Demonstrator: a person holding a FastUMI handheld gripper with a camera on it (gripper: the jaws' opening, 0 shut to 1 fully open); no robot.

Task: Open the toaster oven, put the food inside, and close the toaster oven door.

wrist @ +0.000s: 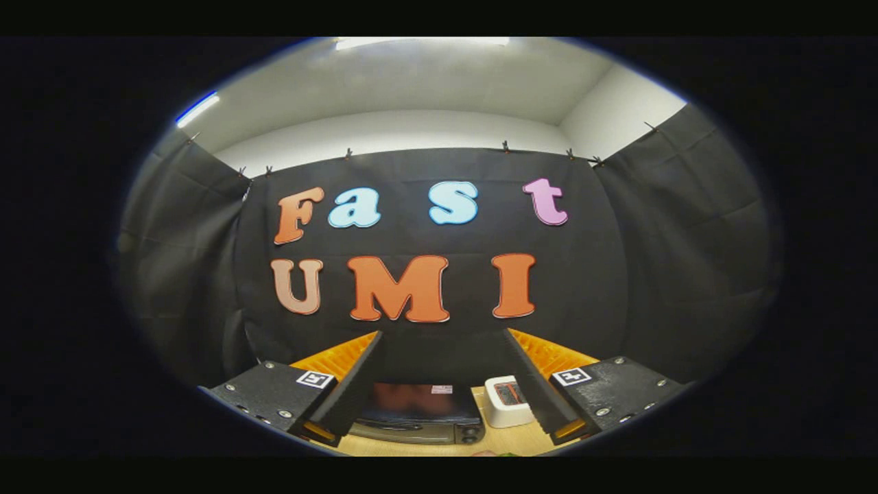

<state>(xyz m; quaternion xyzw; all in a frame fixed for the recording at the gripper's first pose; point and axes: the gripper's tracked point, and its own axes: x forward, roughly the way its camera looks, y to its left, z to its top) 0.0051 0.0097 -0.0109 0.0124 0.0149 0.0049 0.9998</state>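
My gripper [442, 336] is held high and stands open, its two fingers spread wide with nothing between them. Below and between the fingers sits the toaster oven [417, 415], dark and glossy, seen from above with its door shut and knobs at its right end. It stands on a light wooden table [494, 442]. A sliver of something pink and green, perhaps the food [495, 453], lies on the table in front of the oven; it is too cut off to name.
A small white slot toaster [507, 401] stands on the table just right of the oven, beside my right finger. The booth's black cloth wall rises behind the table and wraps both sides.
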